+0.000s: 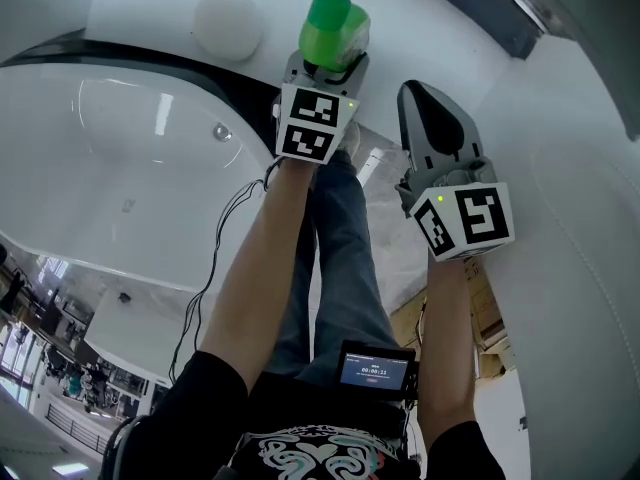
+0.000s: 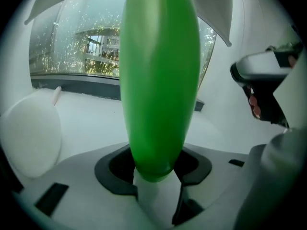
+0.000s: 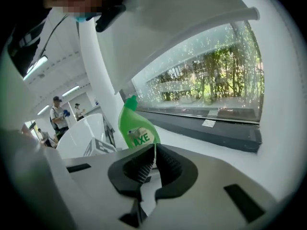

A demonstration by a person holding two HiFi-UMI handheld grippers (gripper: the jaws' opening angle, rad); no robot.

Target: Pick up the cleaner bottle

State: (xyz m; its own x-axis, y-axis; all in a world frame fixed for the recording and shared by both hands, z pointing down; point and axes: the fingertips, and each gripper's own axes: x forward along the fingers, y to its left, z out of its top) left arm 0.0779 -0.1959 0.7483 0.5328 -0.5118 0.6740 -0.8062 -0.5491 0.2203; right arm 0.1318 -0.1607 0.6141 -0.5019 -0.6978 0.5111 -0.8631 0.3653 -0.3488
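The green cleaner bottle stands upright at the top of the head view, above a white ledge, and my left gripper is shut on its lower body. In the left gripper view the bottle fills the middle, with the black pads pressed on both of its sides. My right gripper hangs to the right of the bottle, apart from it, with its jaws together and nothing between them. From the right gripper view the bottle shows to the left, beyond that gripper, with a label on its front.
A white bathtub curves along the left, with a white round object on its rim beside the bottle. A window with a dark sill runs behind the ledge. People stand far off at the left. A wooden frame lies on the floor.
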